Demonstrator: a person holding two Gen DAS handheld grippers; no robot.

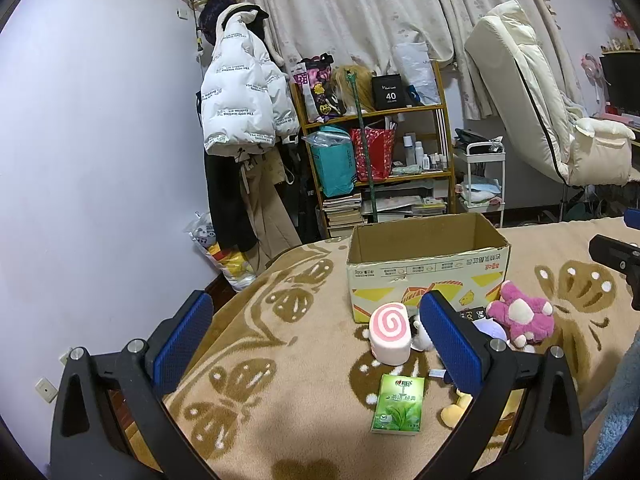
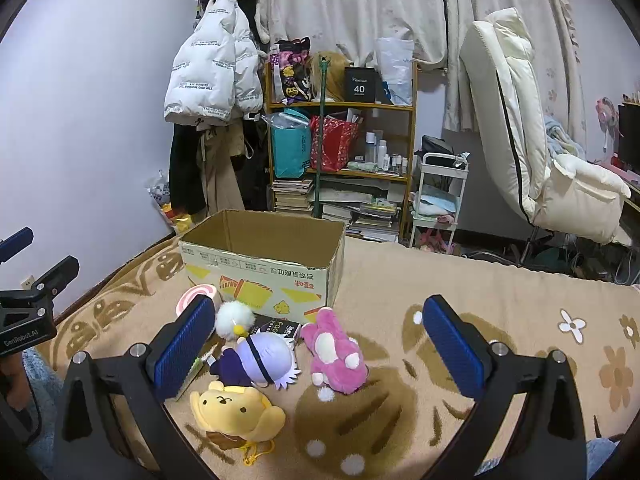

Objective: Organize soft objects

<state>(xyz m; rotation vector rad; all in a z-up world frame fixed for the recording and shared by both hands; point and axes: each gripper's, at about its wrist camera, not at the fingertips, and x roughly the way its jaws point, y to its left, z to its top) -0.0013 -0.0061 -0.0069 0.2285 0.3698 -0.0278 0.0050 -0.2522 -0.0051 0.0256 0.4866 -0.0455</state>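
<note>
Plush, light and squashy, the pink toy [image 2: 334, 354] is judged best pinched across its torso; both left tongs [image 1: 316, 346] and right tongs [image 2: 320, 348] are seen spread wide, empty.

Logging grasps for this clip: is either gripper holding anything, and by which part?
Nothing is held: left gripper and right gripper are both open above the blanket.

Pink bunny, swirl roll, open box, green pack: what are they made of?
Pink bunny: plush fabric, fuzzy matte nap.
Swirl roll: looks like soft foam or smooth plush; matte, rounded edges, cannot tell which.
Open box: corrugated cardboard, brown inside, printed outside, torn rim.
Green pack: glossy plastic film wrap, likely tissues inside.
</note>
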